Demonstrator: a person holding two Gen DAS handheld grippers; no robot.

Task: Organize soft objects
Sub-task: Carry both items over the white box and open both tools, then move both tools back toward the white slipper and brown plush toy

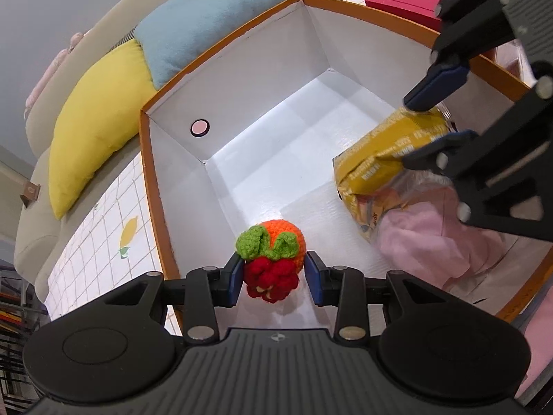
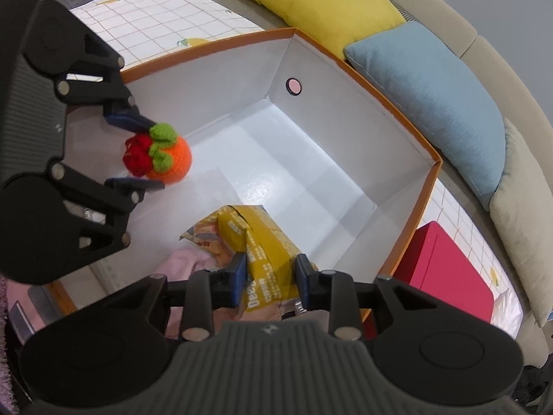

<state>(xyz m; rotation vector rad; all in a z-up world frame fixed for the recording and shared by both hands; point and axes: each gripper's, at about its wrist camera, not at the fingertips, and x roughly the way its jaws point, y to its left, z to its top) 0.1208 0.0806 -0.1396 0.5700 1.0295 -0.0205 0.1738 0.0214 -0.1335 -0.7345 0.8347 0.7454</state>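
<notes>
Crochet fruit toy (image 1: 273, 263), orange ball with green leaves and a red knitted clump, sits between the left gripper (image 1: 273, 278) fingers over the near left part of the box (image 1: 221, 52). Left blue pads (image 1: 236, 278) flank the red clump; left pad touching it, right pad looks just off it with a thin gap in the left wrist view. In the right wrist view the same toy (image 2: 162, 155) is bracketed by the left gripper (image 2: 147, 154) fingers, upper finger touching the green leaf, lower one at the orange underside. Can't tell firm clamp or loose cradle; jaws narrowed around it.

Yellow snack bag (image 1: 387, 152) is pinched by the right gripper (image 1: 432, 124), fingers closed on its crumpled upper end, bag tilted over the right side of the box. From the right wrist, the bag (image 2: 266, 242) is squeezed between the right gripper's (image 2: 271, 278) pads (image 2: 238, 276), printed text visible. Pink cloth (image 1: 432, 238) lies inside the box under and beside the bag, near right corner.

Box has orange rim, white interior, a round pink-filled hole (image 1: 199, 127) in one end wall. It stands on a grid-pattern tablecloth (image 1: 103, 235) with lemon prints. Red box (image 2: 446, 269) just outside the right wall. Yellow cushion (image 1: 93, 121) and blue cushion (image 1: 214, 24) lie on a beige sofa (image 2: 518, 221) beyond.
</notes>
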